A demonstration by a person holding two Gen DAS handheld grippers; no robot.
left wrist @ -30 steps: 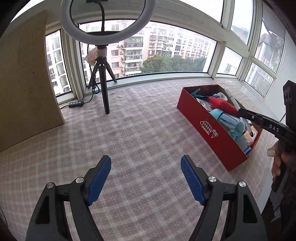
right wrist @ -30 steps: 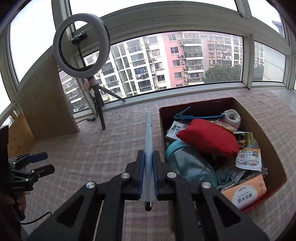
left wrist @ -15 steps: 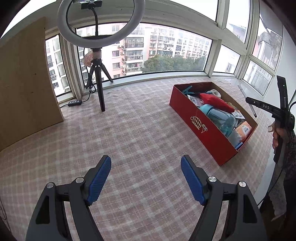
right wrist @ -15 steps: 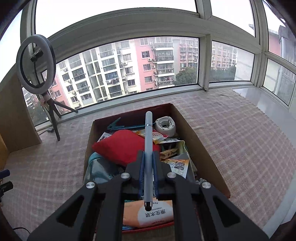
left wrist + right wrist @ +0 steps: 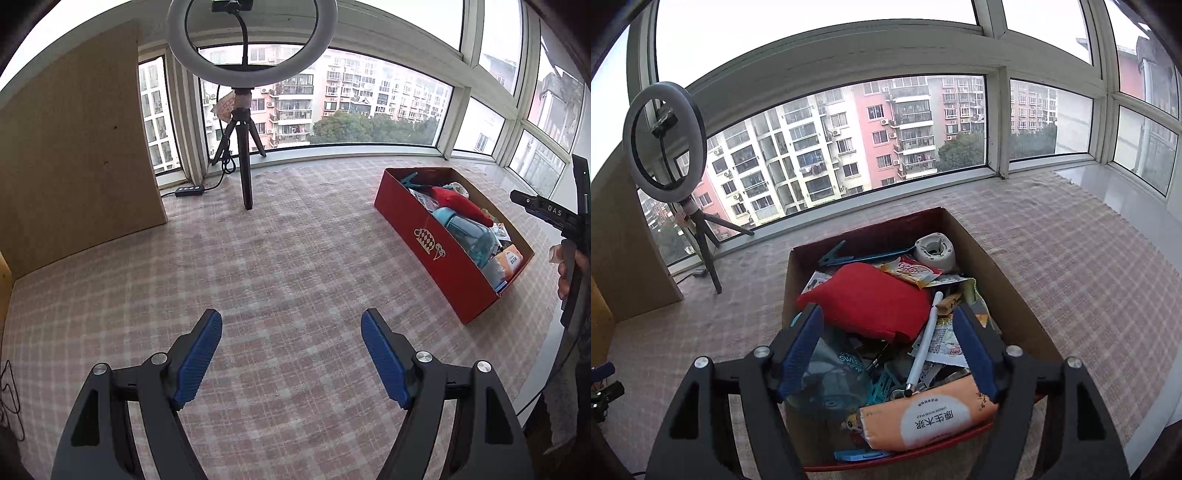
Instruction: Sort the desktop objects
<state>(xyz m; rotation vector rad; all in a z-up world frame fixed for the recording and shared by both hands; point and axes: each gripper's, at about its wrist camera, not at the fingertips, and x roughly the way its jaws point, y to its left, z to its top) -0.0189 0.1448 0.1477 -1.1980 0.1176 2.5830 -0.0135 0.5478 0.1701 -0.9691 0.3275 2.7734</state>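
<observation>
Legible markings, by bearer:
- Right gripper (image 5: 546, 210), black arm: "DAS" in white capitals.
- Blue-tinted bottle (image 5: 834, 373): "SWEET" (smaller script beneath, unreadable).
- Orange tissue pack (image 5: 923, 421): "原生木浆", with "VIRGIN WOOD PULP" (seen upside down).
- Snack wrappers: print too small to read.

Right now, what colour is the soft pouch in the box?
Red pouch; right wrist view shows it best.

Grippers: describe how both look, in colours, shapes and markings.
Both grippers, left and right, have black angular frames with silver bolts. Their fingers carry ribbed blue pads. Seen side-on from the left wrist, the right one bears white "DAS" lettering.
</observation>
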